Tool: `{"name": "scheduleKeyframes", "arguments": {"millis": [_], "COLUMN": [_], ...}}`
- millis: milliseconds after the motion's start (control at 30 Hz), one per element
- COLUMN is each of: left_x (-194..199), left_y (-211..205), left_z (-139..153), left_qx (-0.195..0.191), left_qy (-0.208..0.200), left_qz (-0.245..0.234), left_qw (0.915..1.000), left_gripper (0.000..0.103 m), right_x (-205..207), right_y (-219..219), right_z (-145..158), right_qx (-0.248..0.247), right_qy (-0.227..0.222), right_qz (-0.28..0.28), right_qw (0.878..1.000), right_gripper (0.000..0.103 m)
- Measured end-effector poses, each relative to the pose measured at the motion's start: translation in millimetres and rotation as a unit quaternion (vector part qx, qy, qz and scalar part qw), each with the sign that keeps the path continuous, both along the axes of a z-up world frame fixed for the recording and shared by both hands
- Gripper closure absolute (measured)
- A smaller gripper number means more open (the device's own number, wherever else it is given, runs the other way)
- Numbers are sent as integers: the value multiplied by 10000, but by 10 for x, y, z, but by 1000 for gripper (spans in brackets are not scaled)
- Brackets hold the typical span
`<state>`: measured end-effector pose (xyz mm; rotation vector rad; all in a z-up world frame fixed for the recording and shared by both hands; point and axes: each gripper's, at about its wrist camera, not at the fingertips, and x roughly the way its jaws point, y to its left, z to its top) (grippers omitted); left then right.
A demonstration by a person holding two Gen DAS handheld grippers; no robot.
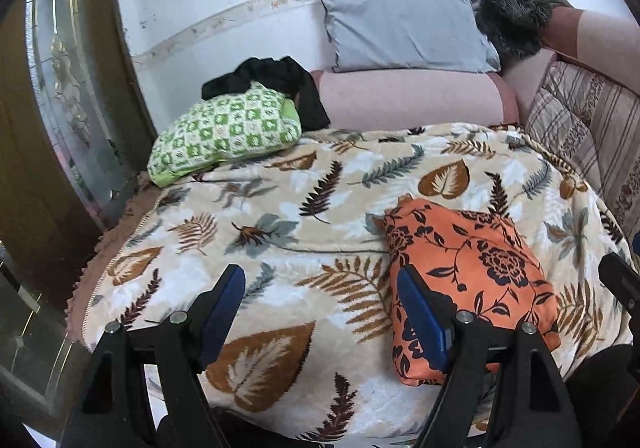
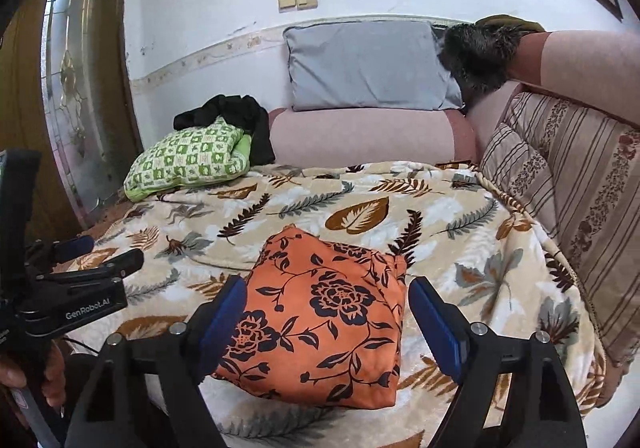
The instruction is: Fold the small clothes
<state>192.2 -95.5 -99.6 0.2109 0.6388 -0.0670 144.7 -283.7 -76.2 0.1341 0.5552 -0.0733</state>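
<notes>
A folded orange garment with a black flower print (image 1: 472,276) (image 2: 324,320) lies on the leaf-patterned blanket (image 1: 280,216) (image 2: 460,232) near the front edge. My left gripper (image 1: 320,308) is open and empty, hovering just left of the garment; its right finger overlaps the garment's left edge in the left wrist view. My right gripper (image 2: 328,320) is open and empty, its fingers straddling the garment from above. The left gripper also shows in the right wrist view (image 2: 96,256) at the left edge, held by a hand.
A folded green-checked cloth (image 1: 224,132) (image 2: 188,160) with a black garment (image 1: 276,80) (image 2: 236,116) behind it lies at the back left. A grey pillow (image 1: 404,28) (image 2: 368,64) leans on the wall. Striped cushions (image 2: 568,184) line the right side. A wooden door (image 1: 48,128) is left.
</notes>
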Motion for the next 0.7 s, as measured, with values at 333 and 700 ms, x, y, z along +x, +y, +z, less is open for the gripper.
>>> {"name": "scheduleKeyframes", "arguments": {"millis": [333,700], "left_x": [-197,291], "left_y": [-43,-66], "left_z": [248,-351], "left_qx": [-154,-399], "left_qy": [-50,767], "left_qz": [-46,-428], "left_qw": [9999,9953], "left_gripper": [24,19], "right_x": [-129,167], "right_y": [11,-237], "right_z": [133,-323], "right_qx": [-98,195], "right_qy": [-84,635], "right_qz": [-73,-131], "right_qw": [9999,9977], "right_gripper": [17,17]}}
